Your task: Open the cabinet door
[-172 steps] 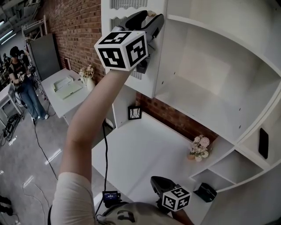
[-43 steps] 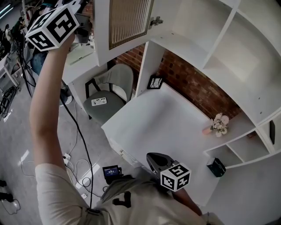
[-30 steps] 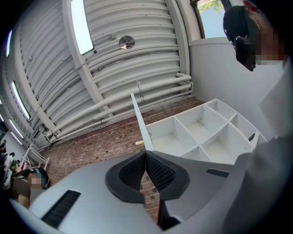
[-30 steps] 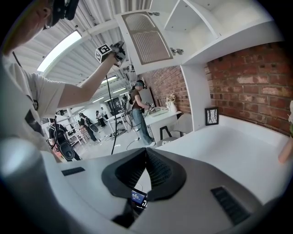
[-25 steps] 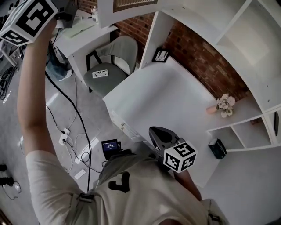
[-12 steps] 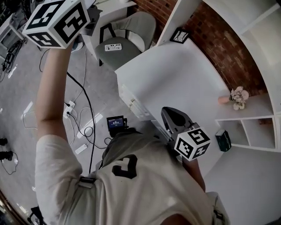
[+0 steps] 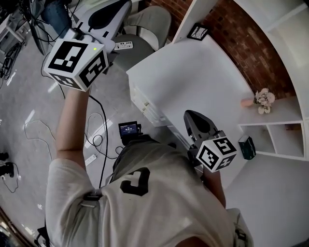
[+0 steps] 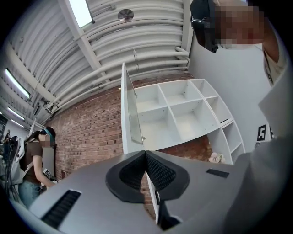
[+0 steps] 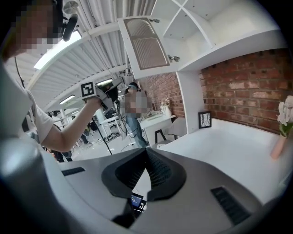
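Observation:
The white cabinet door (image 8: 129,109) with its ribbed panel stands swung open, edge-on in the left gripper view; in the right gripper view the door (image 9: 146,45) hangs out to the left of the open shelves (image 8: 183,109). My left gripper (image 7: 116,7) is held out at the upper left over the floor, well apart from the door, with its jaws shut on nothing (image 8: 145,160). My right gripper (image 7: 191,116) hangs low by my body at the desk's near edge, also shut and empty (image 9: 146,157). The head view does not reach the cabinet.
A white desk (image 7: 193,72) carries a small picture frame (image 7: 198,31) and a flower vase (image 7: 262,99). A grey chair (image 7: 145,24) stands at its left end. A black box (image 7: 246,146) sits in a low shelf. Cables lie on the floor (image 7: 29,128). Another person (image 8: 34,160) stands far off.
My left gripper has come down from overhead to shoulder height, away from the door. The head view has tilted down, so the cabinet has left it. The right gripper stays put.

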`<move>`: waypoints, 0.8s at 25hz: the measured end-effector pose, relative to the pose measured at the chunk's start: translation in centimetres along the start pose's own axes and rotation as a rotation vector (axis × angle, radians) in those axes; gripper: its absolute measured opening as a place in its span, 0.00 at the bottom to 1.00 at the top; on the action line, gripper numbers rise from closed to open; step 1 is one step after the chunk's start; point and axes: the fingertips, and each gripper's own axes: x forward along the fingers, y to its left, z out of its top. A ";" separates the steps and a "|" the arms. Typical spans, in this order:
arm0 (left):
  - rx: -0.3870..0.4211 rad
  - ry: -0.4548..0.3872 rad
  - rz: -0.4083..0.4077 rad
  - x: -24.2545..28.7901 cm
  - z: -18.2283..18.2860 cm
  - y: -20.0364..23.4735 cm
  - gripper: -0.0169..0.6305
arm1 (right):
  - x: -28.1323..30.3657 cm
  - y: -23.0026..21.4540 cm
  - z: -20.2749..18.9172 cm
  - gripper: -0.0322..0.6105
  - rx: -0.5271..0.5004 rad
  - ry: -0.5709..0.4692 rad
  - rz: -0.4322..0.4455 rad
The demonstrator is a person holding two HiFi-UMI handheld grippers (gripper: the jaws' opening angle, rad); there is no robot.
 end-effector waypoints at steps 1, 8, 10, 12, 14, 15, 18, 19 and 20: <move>0.003 0.006 -0.005 -0.3 -0.3 -0.4 0.05 | -0.1 -0.3 0.2 0.08 0.006 -0.010 -0.019; -0.046 0.057 -0.038 -2.1 -3.4 -1.8 0.05 | -0.6 -1.1 0.6 0.09 0.034 -0.043 -0.087; -0.072 0.056 -0.045 -2.2 -3.8 -2.2 0.05 | -0.6 -0.7 0.3 0.09 0.044 -0.042 -0.080; -0.096 0.056 -0.058 -2.4 -4.2 -2.9 0.05 | -0.7 -0.1 0.2 0.08 0.058 -0.046 -0.062; -0.110 0.065 -0.071 -2.6 -4.8 -3.6 0.05 | -0.9 0.2 0.5 0.08 0.065 -0.063 -0.056; -0.119 0.073 -0.076 -2.7 -5.2 -4.0 0.05 | -1.0 0.2 0.7 0.08 0.065 -0.073 -0.064; -0.142 0.126 -0.082 -3.4 -6.9 -5.2 0.05 | -1.7 -0.5 1.2 0.08 0.067 -0.098 -0.104; -0.138 0.149 -0.078 -3.9 -7.4 -5.6 0.05 | -2.0 -0.7 1.2 0.08 0.071 -0.106 -0.111; -0.135 0.168 -0.073 -4.4 -7.8 -5.9 0.05 | -2.3 -0.9 1.3 0.08 0.075 -0.114 -0.114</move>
